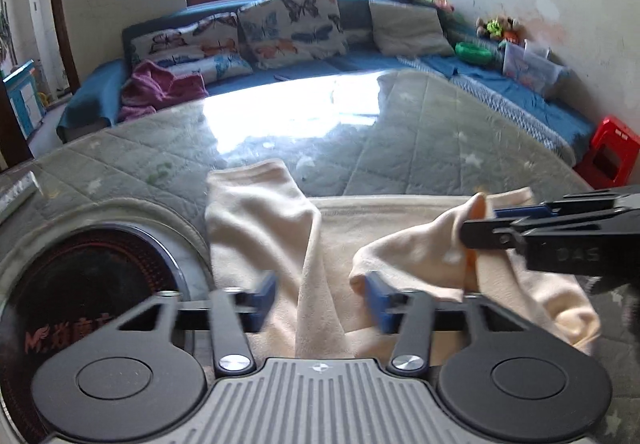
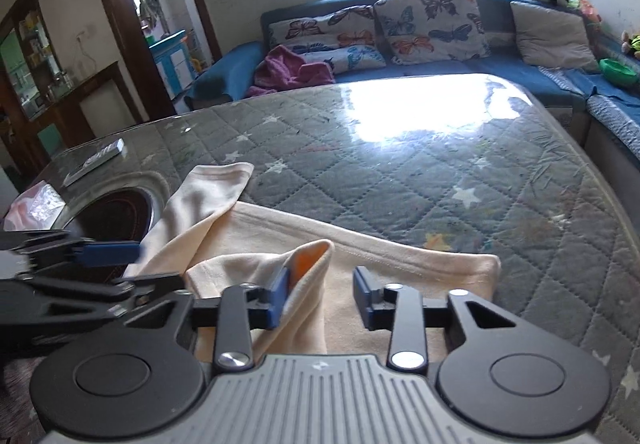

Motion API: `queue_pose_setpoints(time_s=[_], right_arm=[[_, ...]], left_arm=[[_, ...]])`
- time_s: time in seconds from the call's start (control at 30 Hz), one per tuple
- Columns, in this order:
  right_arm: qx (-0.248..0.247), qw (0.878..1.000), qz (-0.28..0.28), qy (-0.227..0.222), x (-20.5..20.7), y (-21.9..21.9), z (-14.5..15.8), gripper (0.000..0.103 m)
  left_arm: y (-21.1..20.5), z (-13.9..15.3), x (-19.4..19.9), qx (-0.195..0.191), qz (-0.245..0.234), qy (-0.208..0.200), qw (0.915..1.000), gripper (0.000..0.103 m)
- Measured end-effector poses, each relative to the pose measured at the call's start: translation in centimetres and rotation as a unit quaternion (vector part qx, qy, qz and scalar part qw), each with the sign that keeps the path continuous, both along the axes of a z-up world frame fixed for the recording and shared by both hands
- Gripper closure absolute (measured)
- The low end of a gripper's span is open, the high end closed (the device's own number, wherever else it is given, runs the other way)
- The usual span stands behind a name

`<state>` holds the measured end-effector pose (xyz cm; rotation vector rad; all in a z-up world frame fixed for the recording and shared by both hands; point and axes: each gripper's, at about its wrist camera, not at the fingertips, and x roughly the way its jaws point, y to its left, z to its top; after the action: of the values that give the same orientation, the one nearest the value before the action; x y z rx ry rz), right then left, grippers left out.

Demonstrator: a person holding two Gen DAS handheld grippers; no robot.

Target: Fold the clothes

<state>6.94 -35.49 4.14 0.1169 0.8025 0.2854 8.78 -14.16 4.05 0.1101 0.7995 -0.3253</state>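
Garment [image 2: 400, 276], cream, soft and limp, lies spread on the quilted bench [image 2: 440, 172] just ahead of both hands. Light knit, I judge; it will sag and slide on the glossy cover, so grip at folds and cuffs. One sleeve [image 1: 256, 212] trails off left beside the round cooktop [image 1: 80, 284]. My left fingers [image 1: 320, 300] stand narrowed astride a raised ridge, not yet pinching. My right fingers [image 2: 320, 296] are narrowed too; one pad touches a lifted cuff, the other stands clear.

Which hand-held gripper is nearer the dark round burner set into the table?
Left. The left hand-held gripper hangs right beside the burner, at the garment's left sleeve; the right hand-held gripper is farther off, at the other sleeve.
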Motion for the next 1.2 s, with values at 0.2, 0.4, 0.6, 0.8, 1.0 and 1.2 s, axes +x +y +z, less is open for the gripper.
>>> queue_pose_setpoints(time_s=[0.2,0.4,0.6,0.8,1.0,1.2], right_arm=[[0.01,1.0,-0.001,-0.012,-0.6,-0.4,0.1,0.097],[0.015,0.998,-0.029,-0.057,-3.6,-2.2,2.3,0.1],[0.003,0.992,-0.066,-0.108,-8.5,-4.8,4.9,0.1],[-0.005,0.984,-0.111,-0.14,-13.4,-7.7,6.1,0.1],[-0.008,0.979,-0.161,-0.126,-17.7,-10.5,5.0,0.1],[-0.013,0.974,-0.222,-0.03,-20.3,-14.6,0.0,0.092]], left_arm=[[1.8,-0.5,-0.2,-0.019,0.018,0.006,0.9996,0.095],[5.4,2.1,-2.7,-0.047,0.059,-0.025,0.9968,0.097],[9.7,4.7,-7.6,-0.069,0.101,-0.056,0.9909,0.097],[13.9,5.2,-13.1,-0.077,0.143,-0.055,0.9853,0.097],[17.0,3.4,-17.2,-0.097,0.174,-0.018,0.9798,0.097],[18.3,1.1,-18.6,-0.09,0.187,0.028,0.9778,0.09]])
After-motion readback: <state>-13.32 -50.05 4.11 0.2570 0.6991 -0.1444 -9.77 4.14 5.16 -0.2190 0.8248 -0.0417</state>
